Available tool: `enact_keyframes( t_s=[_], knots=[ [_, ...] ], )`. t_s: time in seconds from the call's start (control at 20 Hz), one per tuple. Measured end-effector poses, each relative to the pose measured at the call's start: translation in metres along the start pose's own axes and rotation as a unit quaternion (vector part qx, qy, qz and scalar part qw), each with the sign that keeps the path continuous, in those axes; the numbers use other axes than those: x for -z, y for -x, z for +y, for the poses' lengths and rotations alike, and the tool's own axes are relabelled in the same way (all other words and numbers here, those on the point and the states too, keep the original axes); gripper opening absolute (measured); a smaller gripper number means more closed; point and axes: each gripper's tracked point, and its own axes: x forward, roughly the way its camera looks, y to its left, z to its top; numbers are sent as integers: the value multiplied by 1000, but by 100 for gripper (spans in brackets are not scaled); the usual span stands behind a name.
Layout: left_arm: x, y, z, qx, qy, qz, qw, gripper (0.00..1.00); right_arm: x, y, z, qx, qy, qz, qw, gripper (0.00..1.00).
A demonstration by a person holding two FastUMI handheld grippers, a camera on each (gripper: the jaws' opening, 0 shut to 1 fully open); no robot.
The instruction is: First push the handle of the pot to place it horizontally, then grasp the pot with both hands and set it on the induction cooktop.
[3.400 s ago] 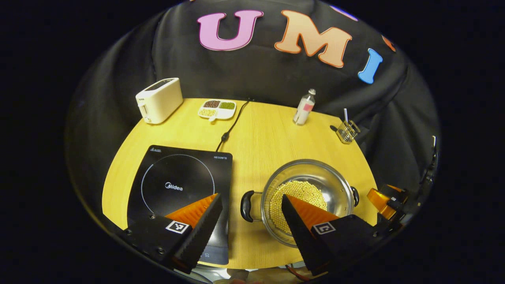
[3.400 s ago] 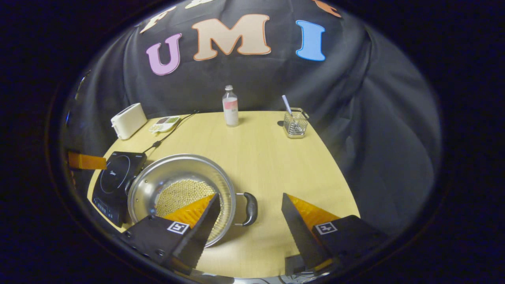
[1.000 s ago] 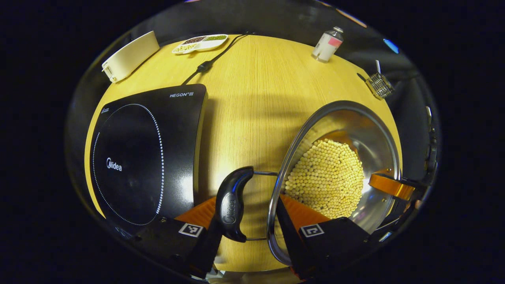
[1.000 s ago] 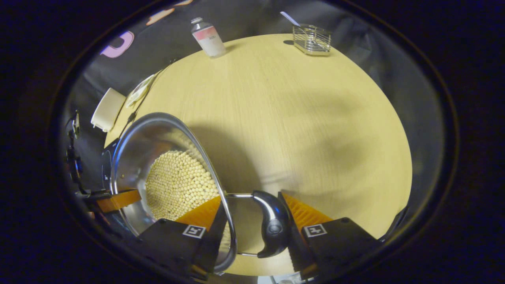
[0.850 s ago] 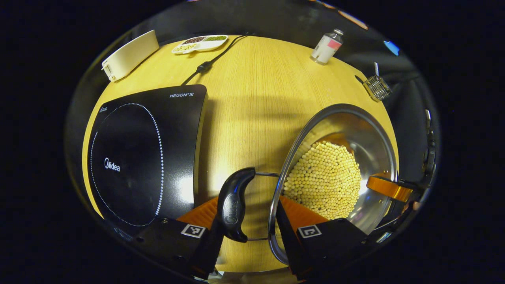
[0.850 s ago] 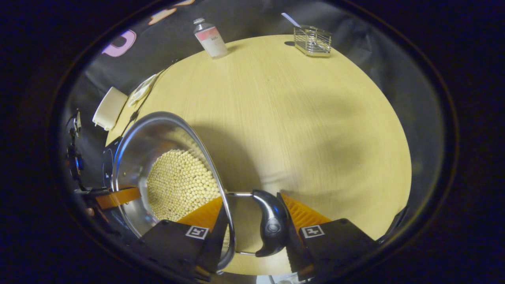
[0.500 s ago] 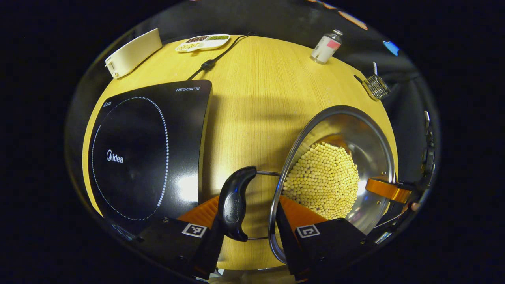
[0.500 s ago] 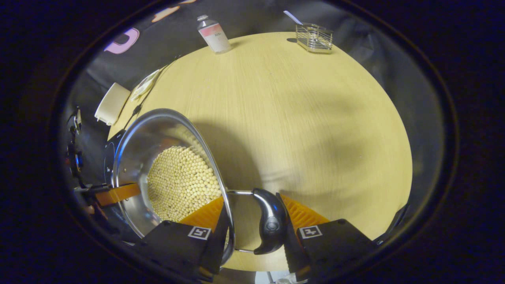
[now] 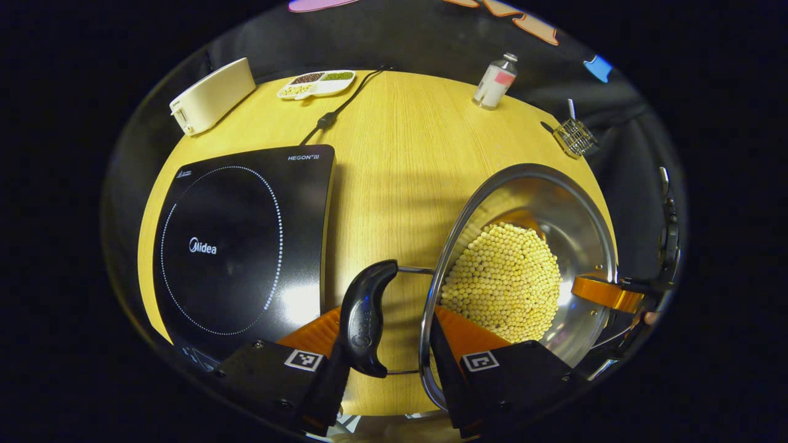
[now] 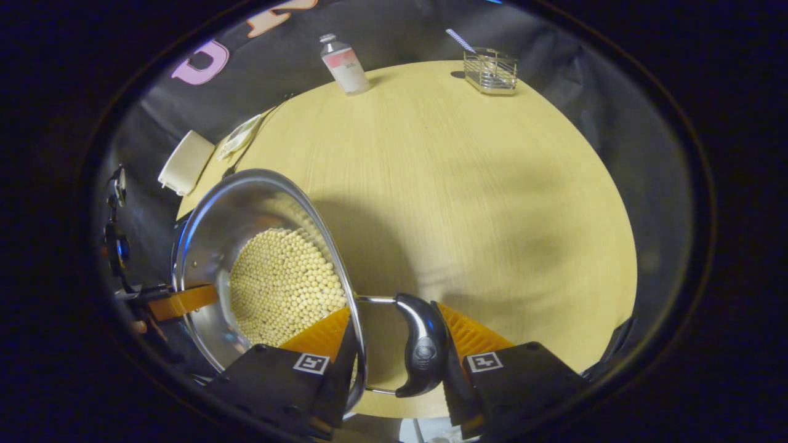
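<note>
The left gripper [image 9: 386, 363] straddles the pot's left handle [image 9: 364, 326]; one finger lies outside the black grip, the other against the pot's rim, so the jaws read as clenched across handle and wall together, though I cannot tell whether both pads truly press. The right gripper [image 10: 394, 363] does the mirror of this on the right handle [image 10: 422, 344]; one finger inside the rim, one outside the grip, closed down to the same width. In the left gripper view the right gripper [image 9: 606, 294] also shows at the far rim.

The pot [image 9: 575, 203] sits between the two, steel, with a bed of pale beans [image 9: 505, 283] in its bottom; both handles stick out sideways, level, so the pushing step looks done. Whether the base rests on the table [image 9: 394, 160] or hangs just clear of it I cannot tell; the shadow beside it in the right gripper view suggests a little lift.

The cooktop [image 9: 240, 240] lies just left of the left handle, near but apart, its ring bare; its cord [image 9: 335, 111] runs back toward the dish [image 9: 315, 83]. Farther back stand the toaster [image 9: 212, 95], bottle [image 9: 494, 82] and wire rack [image 9: 575, 136], all well clear of the path.

So the step in hand is the two-handed carry; the next move calls for both grippers to travel left together at one height, keeping the pot level so the beans don't shift, clearing the cooktop's edge, then lowering it centred inside the ring.
</note>
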Motion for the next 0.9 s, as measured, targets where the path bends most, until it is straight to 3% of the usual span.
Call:
enact_keyframes(
  t_s=[0.05, 0.15, 0.2, 0.25, 0.35, 0.4, 0.45, 0.5, 0.65, 0.85, 0.9],
  knots=[
    [0, 1, 1, -2, 0, -3, 1000, 67, -1, 3, 1, -1, 4, -2, 1000, 66],
    [2, 4, 2, -6, 6, -9, 1000, 70, -3, 8, 3, -7, 11, -7, 1000, 61],
    [1, 7, 3, -9, 9, -13, 1000, 67, -4, 10, 5, -10, 14, -9, 1000, 66],
    [2, 9, 4, -12, 12, -16, 1000, 67, -3, 12, 7, -13, 17, -10, 1000, 61],
    [3, 12, 4, -19, 16, -22, 999, 67, -3, 16, 13, -19, 24, -11, 999, 61],
    [2, 13, 4, -22, 18, -25, 999, 67, -5, 16, 15, -23, 27, -13, 999, 66],
    [3, 14, 5, -24, 22, -27, 999, 67, -4, 17, 18, -25, 28, -13, 999, 61],
    [3, 17, 6, -27, 27, -28, 999, 67, -4, 18, 21, -26, 29, -14, 999, 71],
    [4, 22, 9, -27, 33, -31, 999, 67, -2, 21, 28, -28, 36, -17, 999, 61],
    [0, 26, 15, -24, 30, -37, 999, 68, -3, 25, 44, -24, 34, -25, 999, 61],
    [-3, 27, 17, -23, 27, -37, 999, 68, -3, 26, 49, -22, 31, -26, 999, 66]
  ],
)
